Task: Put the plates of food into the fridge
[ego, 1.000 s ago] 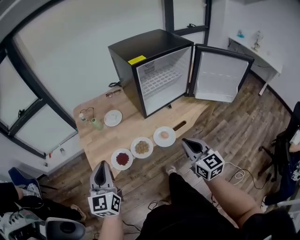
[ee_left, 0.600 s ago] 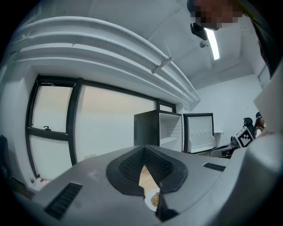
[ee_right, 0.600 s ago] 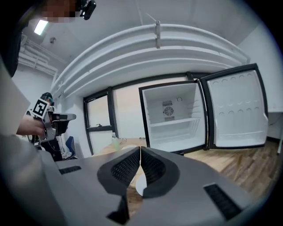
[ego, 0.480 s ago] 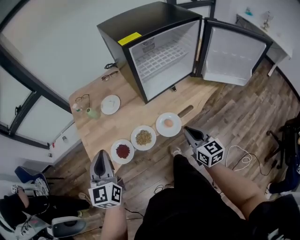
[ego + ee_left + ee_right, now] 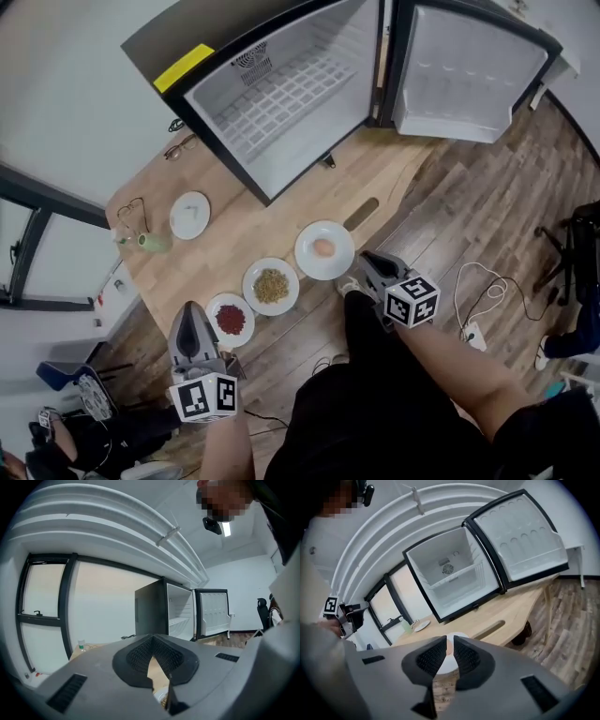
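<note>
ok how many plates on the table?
4. Three line the near edge of the table: the red food plate, the grain plate, the plate with a pale round item. The fourth plate sits apart, near the green bottle. None look hidden.

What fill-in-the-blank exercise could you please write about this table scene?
The black mini fridge on the light wooden table stands with its door ____. The round white plate of red food lies nearest the ____ hand-held gripper. In all, ____ round white plates rest on the table. Missing words: open; left; four.
</note>
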`<state>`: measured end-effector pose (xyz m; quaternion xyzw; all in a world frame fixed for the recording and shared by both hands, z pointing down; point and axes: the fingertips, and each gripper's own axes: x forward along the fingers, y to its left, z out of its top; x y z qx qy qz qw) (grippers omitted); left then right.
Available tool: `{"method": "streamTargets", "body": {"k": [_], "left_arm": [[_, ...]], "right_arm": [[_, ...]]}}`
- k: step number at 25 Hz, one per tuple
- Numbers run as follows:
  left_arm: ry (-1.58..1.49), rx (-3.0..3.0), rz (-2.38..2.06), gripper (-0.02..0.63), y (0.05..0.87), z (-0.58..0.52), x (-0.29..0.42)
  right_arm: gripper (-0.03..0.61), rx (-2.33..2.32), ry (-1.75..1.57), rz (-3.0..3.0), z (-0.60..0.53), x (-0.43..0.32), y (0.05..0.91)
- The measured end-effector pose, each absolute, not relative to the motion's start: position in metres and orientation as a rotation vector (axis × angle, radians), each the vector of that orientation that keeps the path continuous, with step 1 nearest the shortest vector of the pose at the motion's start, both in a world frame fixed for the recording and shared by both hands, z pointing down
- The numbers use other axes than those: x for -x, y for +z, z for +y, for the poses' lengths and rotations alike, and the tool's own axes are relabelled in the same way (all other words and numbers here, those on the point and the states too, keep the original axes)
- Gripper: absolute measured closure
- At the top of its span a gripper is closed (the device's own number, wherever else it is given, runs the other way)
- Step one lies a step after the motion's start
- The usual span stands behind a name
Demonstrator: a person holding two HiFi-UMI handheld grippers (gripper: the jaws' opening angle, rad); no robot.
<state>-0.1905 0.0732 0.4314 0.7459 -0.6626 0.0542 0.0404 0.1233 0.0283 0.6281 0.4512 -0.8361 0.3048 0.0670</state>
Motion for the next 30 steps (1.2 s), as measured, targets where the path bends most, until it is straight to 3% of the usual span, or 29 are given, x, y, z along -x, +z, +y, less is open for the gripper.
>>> {"method": "streamTargets", "body": {"k": [4, 8, 21, 30], "left_arm": [[0.209, -2.281, -2.002, 0.611, 0.445, 0.058, 0.190], [0.248, -2.266, -1.980, 0.611, 0.457, 0.049, 0.190], [0.300, -2.248, -1.970, 0.611, 0.465, 0.040, 0.198], [0.297, -2.235, -1.982, 0.611, 0.463, 0.033, 0.204]], "right_arm": [[0.431, -1.367, 1.110, -2.477, 0.023, -0.124, 0.654], [0.422, -1.355, 1.275, -2.424, 0.027, -0.119, 0.677], [0.428, -1.384, 1.806, -2.247, 0.019, -0.101, 0.730], [0.531, -1.410, 1.917, -2.235, 0.010, -0.098, 0.712]]}}
